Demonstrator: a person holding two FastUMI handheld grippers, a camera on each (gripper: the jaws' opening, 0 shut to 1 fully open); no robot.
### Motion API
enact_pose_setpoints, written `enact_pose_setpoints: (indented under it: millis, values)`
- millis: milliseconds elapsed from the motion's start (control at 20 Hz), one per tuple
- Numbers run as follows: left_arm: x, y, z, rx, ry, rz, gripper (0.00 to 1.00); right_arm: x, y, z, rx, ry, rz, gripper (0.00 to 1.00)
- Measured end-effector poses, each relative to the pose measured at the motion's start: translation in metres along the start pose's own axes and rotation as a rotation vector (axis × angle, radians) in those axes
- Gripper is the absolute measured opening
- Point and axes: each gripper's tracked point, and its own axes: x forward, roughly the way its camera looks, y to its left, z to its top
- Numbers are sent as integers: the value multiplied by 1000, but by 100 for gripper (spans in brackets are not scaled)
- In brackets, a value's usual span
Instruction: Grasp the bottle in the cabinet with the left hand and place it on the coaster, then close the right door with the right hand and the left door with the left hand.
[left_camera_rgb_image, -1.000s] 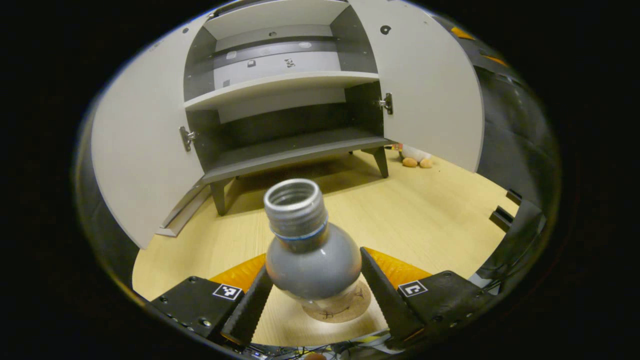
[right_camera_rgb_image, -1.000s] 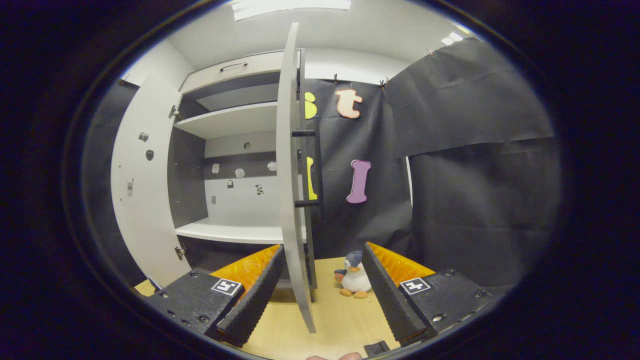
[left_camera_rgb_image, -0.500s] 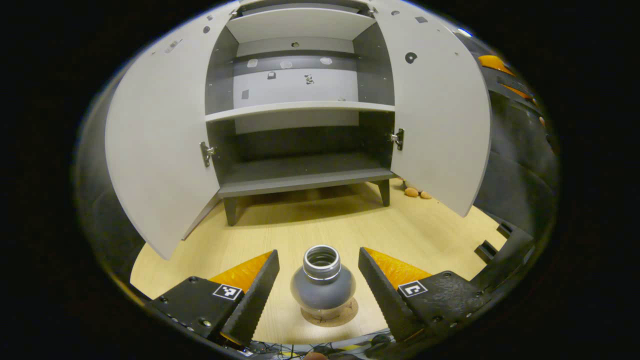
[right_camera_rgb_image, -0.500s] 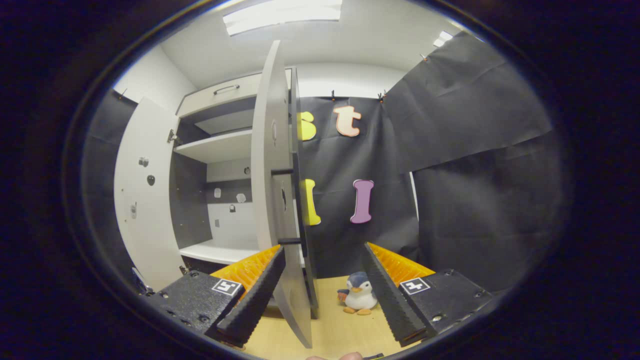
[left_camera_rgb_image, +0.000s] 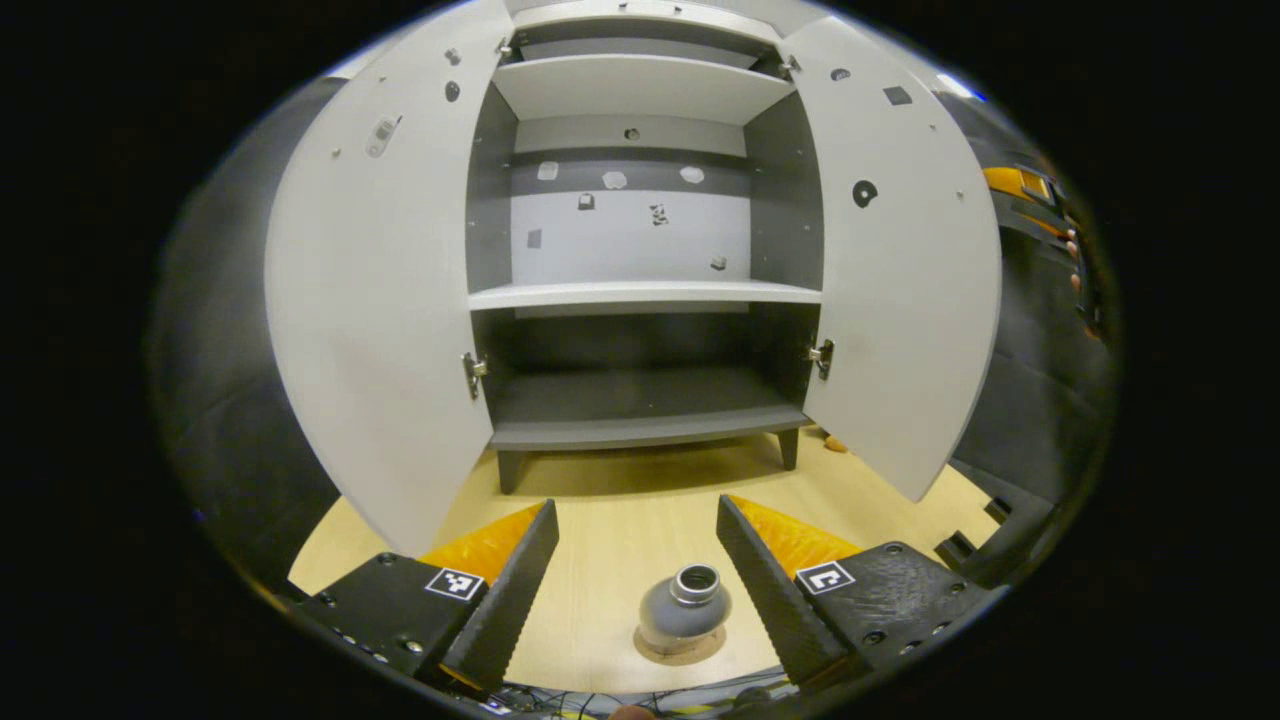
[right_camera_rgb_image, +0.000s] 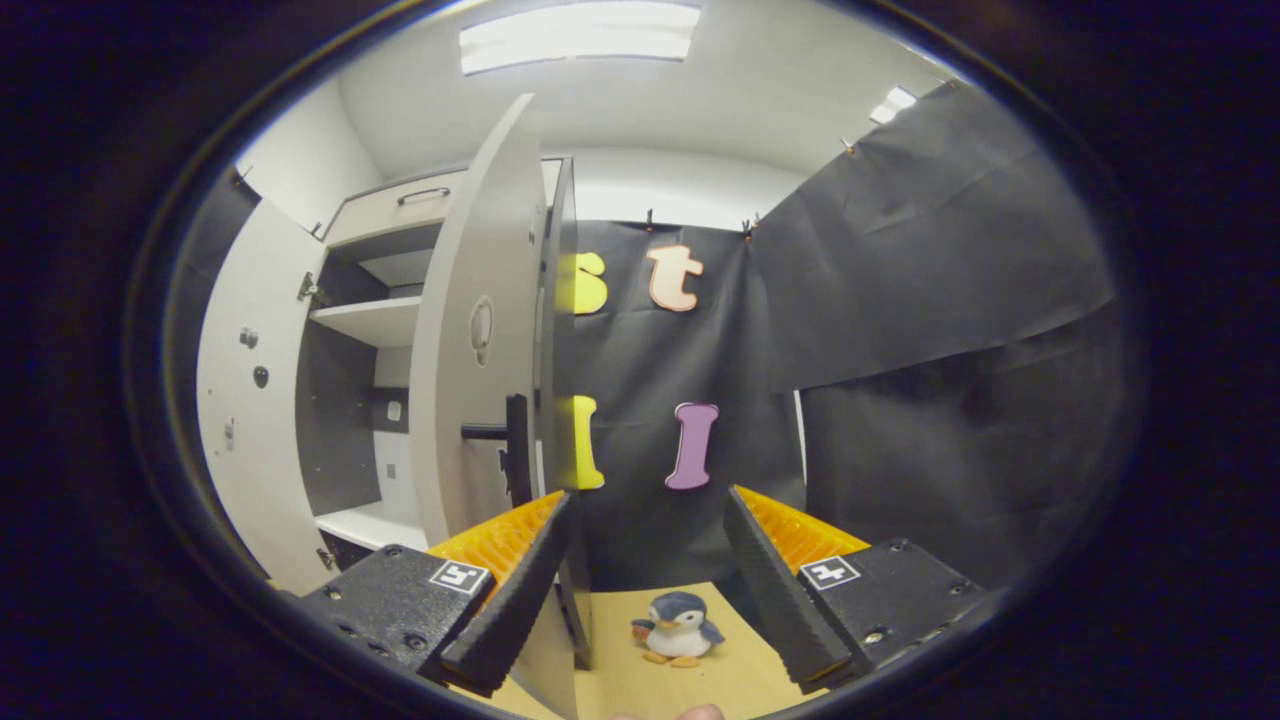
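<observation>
In the left gripper view a grey bottle (left_camera_rgb_image: 683, 608) with an uncapped silver neck stands upright on a round cork coaster (left_camera_rgb_image: 680, 648) on the wooden floor. My left gripper (left_camera_rgb_image: 640, 585) is open and lifted back from it, touching nothing. Beyond, the grey cabinet (left_camera_rgb_image: 640, 300) has both doors swung wide, left door (left_camera_rgb_image: 385, 300) and right door (left_camera_rgb_image: 905, 290), shelves bare. In the right gripper view my right gripper (right_camera_rgb_image: 650, 590) is open beside the outer face of the right door (right_camera_rgb_image: 475, 350), whose black handle (right_camera_rgb_image: 512, 450) sits just above my left finger (right_camera_rgb_image: 520, 590).
A small plush penguin (right_camera_rgb_image: 677, 627) sits on the floor by the black cloth wall, between my right fingers in the right gripper view. A hand holding the other gripper (left_camera_rgb_image: 1075, 260) shows at the far right of the left gripper view. Cables lie near the bottom edge.
My left gripper let go of the bottle on the coaster and drew back and up. My right gripper moved round to the outside of the right door, whose handle now faces me.
</observation>
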Motion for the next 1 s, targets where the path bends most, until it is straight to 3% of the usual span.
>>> enact_pose_setpoints:
  millis: [450, 650, 1000]
  values:
    - [-35, 60, 45, -49, -96, 156, 97, 3, 14, 1, -1, 17, 30, 94]
    - [-47, 95, 67, -42, -142, 235, 98, 2, 25, 6, -137, -8, 61, 96]
    - [-69, 152, 88, -35, -198, 352, 98, 1, 70, -1, -22, 80, 256, 96]
